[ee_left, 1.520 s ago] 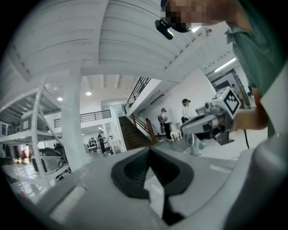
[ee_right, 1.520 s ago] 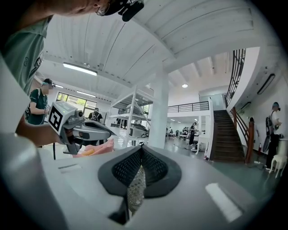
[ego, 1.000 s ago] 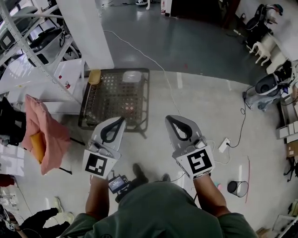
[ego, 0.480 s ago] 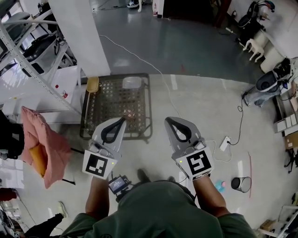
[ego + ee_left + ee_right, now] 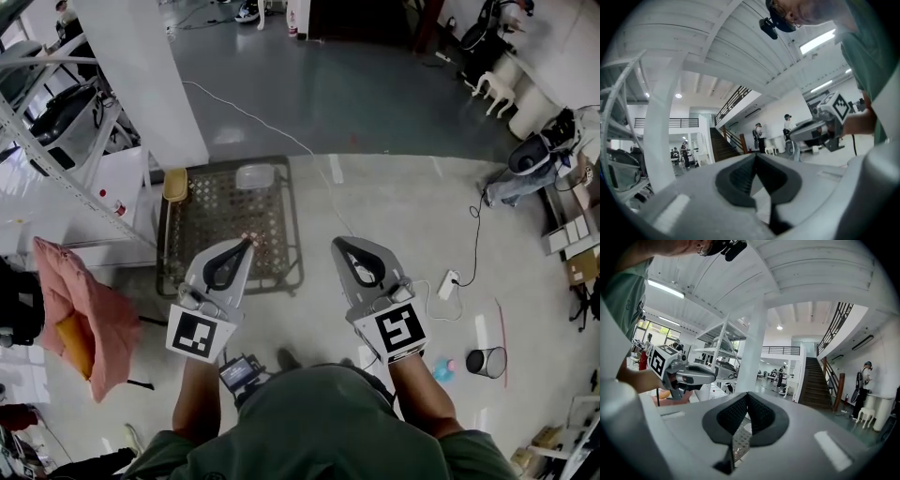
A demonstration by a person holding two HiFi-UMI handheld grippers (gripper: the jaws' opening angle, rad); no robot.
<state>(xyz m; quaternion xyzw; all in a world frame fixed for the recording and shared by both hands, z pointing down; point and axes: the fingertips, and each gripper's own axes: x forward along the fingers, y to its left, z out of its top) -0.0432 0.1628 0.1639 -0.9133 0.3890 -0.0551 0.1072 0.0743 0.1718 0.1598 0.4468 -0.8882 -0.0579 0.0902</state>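
1. Head view: A flat, rectangular mesh rack of perforated dark metal lies on the concrete floor at the foot of the square white pillar, on the person's side of it. A clear plastic tub sits on the rack's edge nearest the pillar. The left gripper, a smooth grey shell with a black looped lining, has its tip over the rack's far-from-pillar edge. The right gripper is over bare floor, further from the pillar and just beside the rack. A crumpled pink cloth hangs well out from the pillar's base.

2. Left gripper view: The left gripper has its ribbed black pads pressed together at the tip, with nothing between them. The round-looking pillar rises to one side.

3. Right gripper view: The right gripper also has its pads closed tip to tip and empty. Perforated metal shows through the slot below them. The pillar stands straight ahead, with a staircase off to its right.
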